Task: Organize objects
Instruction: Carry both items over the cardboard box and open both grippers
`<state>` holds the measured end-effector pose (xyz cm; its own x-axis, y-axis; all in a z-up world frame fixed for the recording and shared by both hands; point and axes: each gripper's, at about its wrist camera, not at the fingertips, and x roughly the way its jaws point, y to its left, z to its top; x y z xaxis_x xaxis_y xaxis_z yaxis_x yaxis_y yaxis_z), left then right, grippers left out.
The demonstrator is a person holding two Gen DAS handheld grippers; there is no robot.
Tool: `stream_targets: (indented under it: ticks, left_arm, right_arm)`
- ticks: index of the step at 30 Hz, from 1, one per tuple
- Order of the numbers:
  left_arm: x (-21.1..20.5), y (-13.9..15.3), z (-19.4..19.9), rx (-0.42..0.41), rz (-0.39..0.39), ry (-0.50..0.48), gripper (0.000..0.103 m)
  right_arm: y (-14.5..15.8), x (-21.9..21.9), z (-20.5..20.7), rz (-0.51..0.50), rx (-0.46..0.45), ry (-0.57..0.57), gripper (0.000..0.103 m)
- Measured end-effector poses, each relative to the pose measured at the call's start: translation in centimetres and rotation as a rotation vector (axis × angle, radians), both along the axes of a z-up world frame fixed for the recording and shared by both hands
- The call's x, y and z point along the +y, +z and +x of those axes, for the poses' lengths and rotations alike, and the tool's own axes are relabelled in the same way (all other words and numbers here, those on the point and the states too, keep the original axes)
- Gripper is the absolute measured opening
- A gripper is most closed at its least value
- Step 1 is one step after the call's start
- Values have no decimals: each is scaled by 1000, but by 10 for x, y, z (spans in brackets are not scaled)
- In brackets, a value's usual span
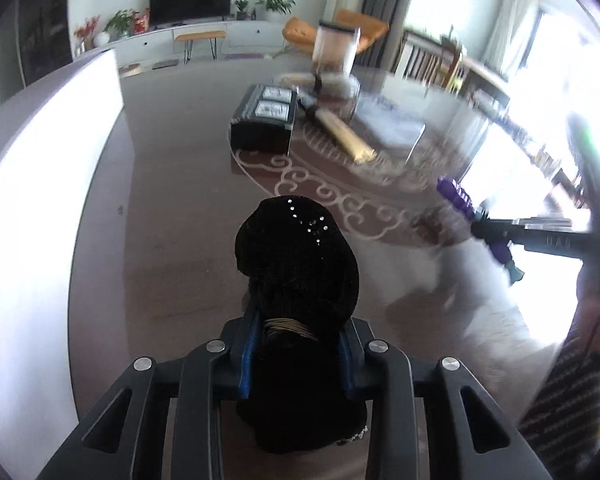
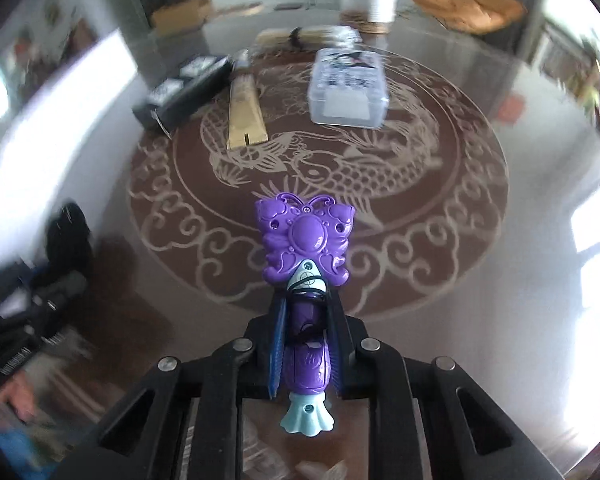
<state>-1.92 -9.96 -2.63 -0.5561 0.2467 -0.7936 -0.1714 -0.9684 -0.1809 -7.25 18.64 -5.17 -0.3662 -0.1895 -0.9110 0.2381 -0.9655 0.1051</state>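
While your left hand-held gripper (image 1: pixel 296 344) clamps the black knit hat (image 1: pixel 300 264) and your right hand-held gripper (image 2: pixel 306 344) pinches the purple butterfly toy (image 2: pixel 306 240) by its thin handle, either could slip onto the glossy surface (image 2: pixel 440 280).

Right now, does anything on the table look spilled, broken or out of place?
Nothing stands out. The black box, gold tube and clear plastic case lie scattered but intact on the glass table. The left gripper holds a black knit pouch; the right gripper holds a purple butterfly toy.
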Motion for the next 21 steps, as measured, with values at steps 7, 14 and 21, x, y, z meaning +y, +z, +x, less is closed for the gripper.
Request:
stream_targets:
  ticks: [7,14,21]
  left_arm:
    - [-42,60,42,126,99,77,32]
    - [-143,108,75,208,71,311,32]
    - [-239,96,96,164,37,574,32]
  right_arm:
    - [58,-33,43,-148,84,70,19]
    - [127,-153,66,-281,196,306,19]
    - [152,-291,83,-454,170,532,19]
